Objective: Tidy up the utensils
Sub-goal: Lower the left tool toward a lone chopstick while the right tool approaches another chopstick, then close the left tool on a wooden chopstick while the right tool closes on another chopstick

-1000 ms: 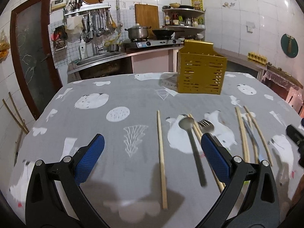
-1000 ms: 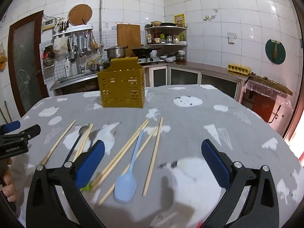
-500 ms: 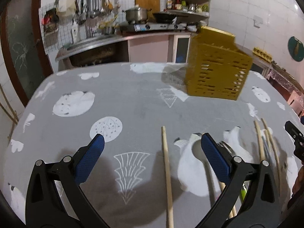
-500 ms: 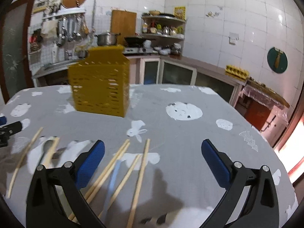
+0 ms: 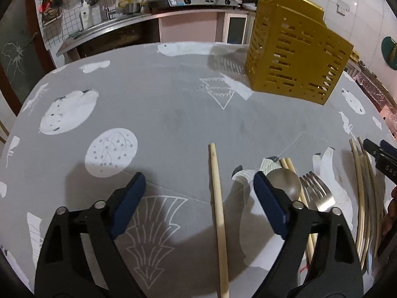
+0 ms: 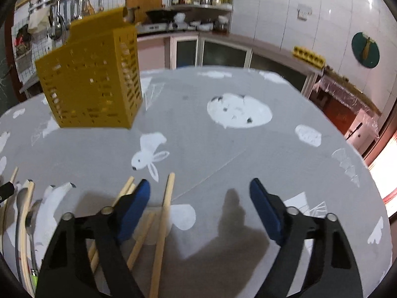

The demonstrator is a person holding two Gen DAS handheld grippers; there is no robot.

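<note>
A yellow slotted utensil holder (image 5: 295, 54) (image 6: 91, 82) stands at the far side of the grey tablecloth. My left gripper (image 5: 199, 188) hovers low over a single wooden chopstick (image 5: 218, 213) that lies between its blue pads; the jaws are closing and touch nothing. A metal spoon (image 5: 285, 182) and fork (image 5: 316, 195) lie just right of its right pad. My right gripper (image 6: 199, 196) is also closing over the cloth, with one chopstick (image 6: 163, 221) just inside its left pad and more chopsticks (image 6: 124, 193) under that pad.
More chopsticks (image 5: 359, 193) lie at the right edge of the left wrist view, beside the tip of the other gripper (image 5: 379, 154). A spoon and chopsticks (image 6: 23, 213) lie at the left in the right wrist view. A kitchen counter (image 5: 148, 17) runs behind the table.
Both grippers have moved forward and down toward the table, so the holder and utensils look larger. Both pairs of jaws have narrowed.
</note>
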